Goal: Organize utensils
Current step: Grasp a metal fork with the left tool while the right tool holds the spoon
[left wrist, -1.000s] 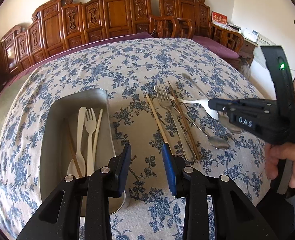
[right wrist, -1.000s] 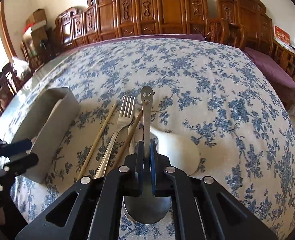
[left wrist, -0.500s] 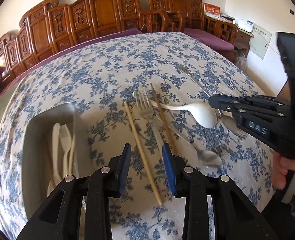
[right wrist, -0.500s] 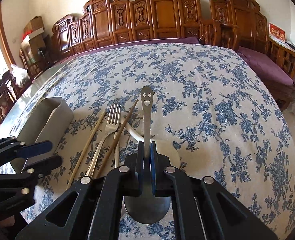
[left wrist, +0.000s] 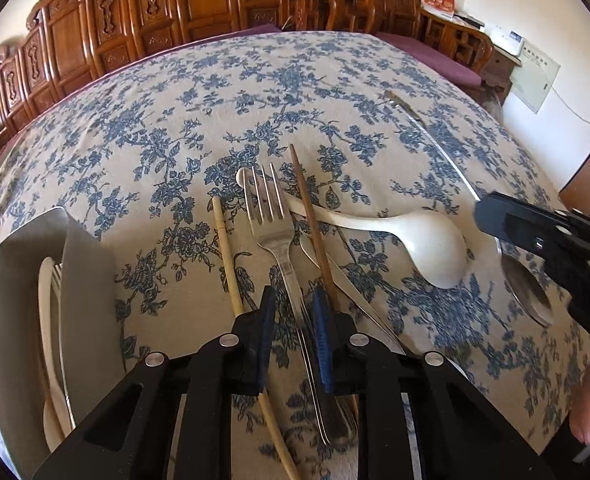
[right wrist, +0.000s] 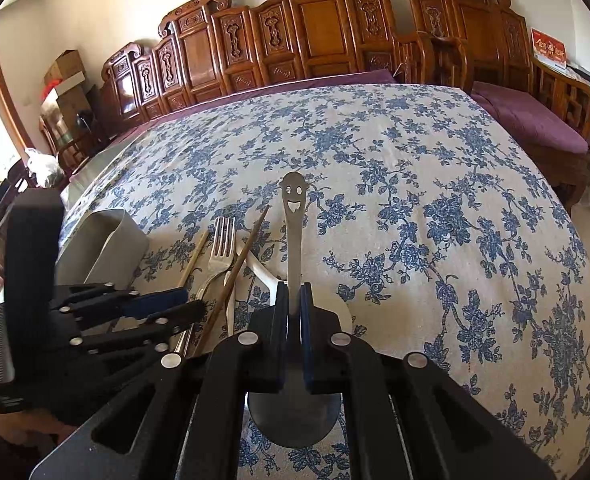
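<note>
My left gripper [left wrist: 293, 312] is open, its fingers on either side of the handle of a metal fork [left wrist: 273, 224] lying on the cloth. A pale chopstick [left wrist: 227, 248], a dark chopstick [left wrist: 309, 216], a white ladle spoon [left wrist: 427, 240] and a second metal utensil [left wrist: 359, 292] lie around the fork. My right gripper [right wrist: 293, 300] is shut on a metal smiley-handled spoon [right wrist: 293, 216], held above the table; it shows at the right in the left wrist view [left wrist: 523, 284]. The metal tray [left wrist: 19, 280] at left holds white plastic cutlery [left wrist: 47, 320].
A round table with a blue floral cloth [right wrist: 435, 184]. Carved wooden chairs [right wrist: 315, 28] ring the far side. The tray also shows in the right wrist view [right wrist: 103, 244], left of the utensil pile.
My left gripper moved right from the tray to the utensil pile and now straddles the fork handle. My right gripper kept its hold on the smiley spoon.
</note>
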